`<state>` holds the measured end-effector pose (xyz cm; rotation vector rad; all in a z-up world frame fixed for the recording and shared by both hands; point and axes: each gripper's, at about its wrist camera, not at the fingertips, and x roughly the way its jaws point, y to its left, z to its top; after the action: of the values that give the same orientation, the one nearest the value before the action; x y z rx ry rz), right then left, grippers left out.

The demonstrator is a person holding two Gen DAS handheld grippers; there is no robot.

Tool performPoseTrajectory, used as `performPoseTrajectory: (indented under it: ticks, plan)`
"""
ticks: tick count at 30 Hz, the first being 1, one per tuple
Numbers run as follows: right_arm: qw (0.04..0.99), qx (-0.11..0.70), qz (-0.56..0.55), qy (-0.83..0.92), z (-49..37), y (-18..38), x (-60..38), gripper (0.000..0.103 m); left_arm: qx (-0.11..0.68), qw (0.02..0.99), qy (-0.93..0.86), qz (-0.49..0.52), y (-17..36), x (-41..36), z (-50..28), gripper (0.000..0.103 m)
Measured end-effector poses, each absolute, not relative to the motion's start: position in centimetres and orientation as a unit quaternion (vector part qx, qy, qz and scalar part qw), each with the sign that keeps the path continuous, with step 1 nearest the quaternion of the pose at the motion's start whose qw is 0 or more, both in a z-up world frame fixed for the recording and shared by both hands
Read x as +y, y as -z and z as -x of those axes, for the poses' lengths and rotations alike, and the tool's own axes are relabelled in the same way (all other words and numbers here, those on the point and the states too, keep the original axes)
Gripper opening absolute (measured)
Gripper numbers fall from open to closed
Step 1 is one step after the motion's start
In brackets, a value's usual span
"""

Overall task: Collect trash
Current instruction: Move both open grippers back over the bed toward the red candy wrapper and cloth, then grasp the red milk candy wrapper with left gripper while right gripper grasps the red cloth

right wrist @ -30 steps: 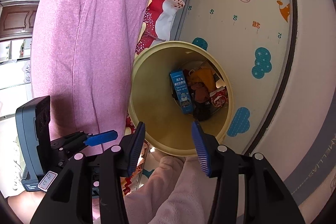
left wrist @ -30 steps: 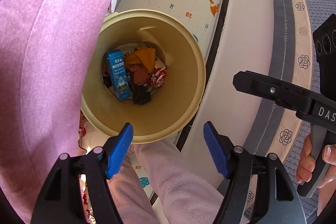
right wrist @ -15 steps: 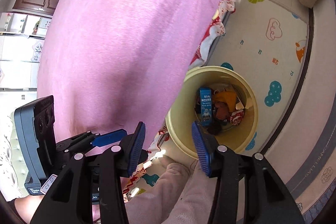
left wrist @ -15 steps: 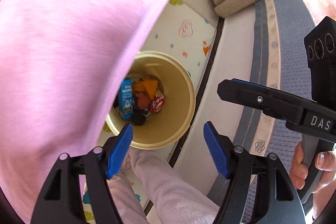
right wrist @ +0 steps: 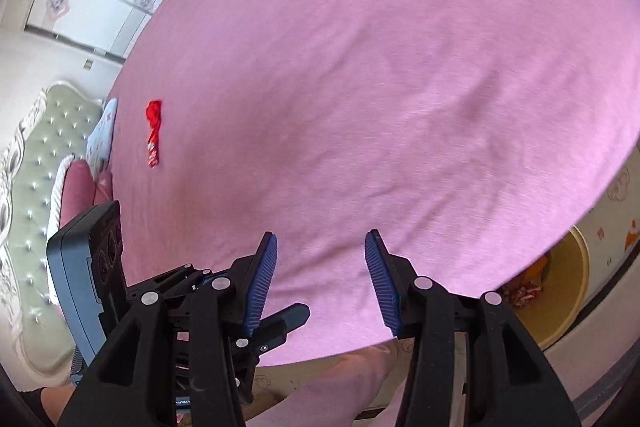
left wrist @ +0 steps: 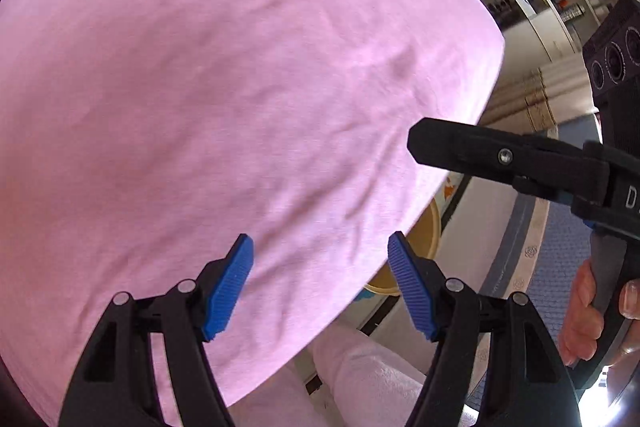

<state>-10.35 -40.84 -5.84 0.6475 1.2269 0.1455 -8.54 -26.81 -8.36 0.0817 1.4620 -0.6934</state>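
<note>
Both claws hover over a broad pink woven bedsheet [right wrist: 380, 87], softly creased. The left gripper [left wrist: 320, 285], its ribbed blue pads [left wrist: 230, 287] spread apart, holds nothing. The right gripper [right wrist: 320, 283] stands parted more narrowly, also empty. Far ahead and left of the right claw, a crumpled red foil wrapper [right wrist: 153, 131] lies on the sheet. Below the sheet's edge, right of both claws, shows the smooth round cream plastic bin [right wrist: 568, 291] with bright scraps inside.
</note>
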Motion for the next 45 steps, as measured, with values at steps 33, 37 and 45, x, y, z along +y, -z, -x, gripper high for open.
performPoseTrajectory:
  ticks: [33, 37, 45]
  plan:
    - [0.742, 0.597, -0.13, -0.276, -19.9, 7.8, -11.9, 0.046, 0.586, 0.797, 0.014, 0.145, 9.4, 6.8, -15.3, 0.07]
    - [0.738, 0.599, -0.126, -0.286, -22.1, 8.5, -10.5, 0.046, 0.593, 0.792, -0.004, 0.147, 10.9, 8.2, -17.6, 0.07]
    - [0.734, 0.602, -0.137, -0.283, -25.6, 10.5, -9.4, 0.046, 0.609, 0.779, -0.013, 0.147, 14.7, 9.4, -21.9, 0.056]
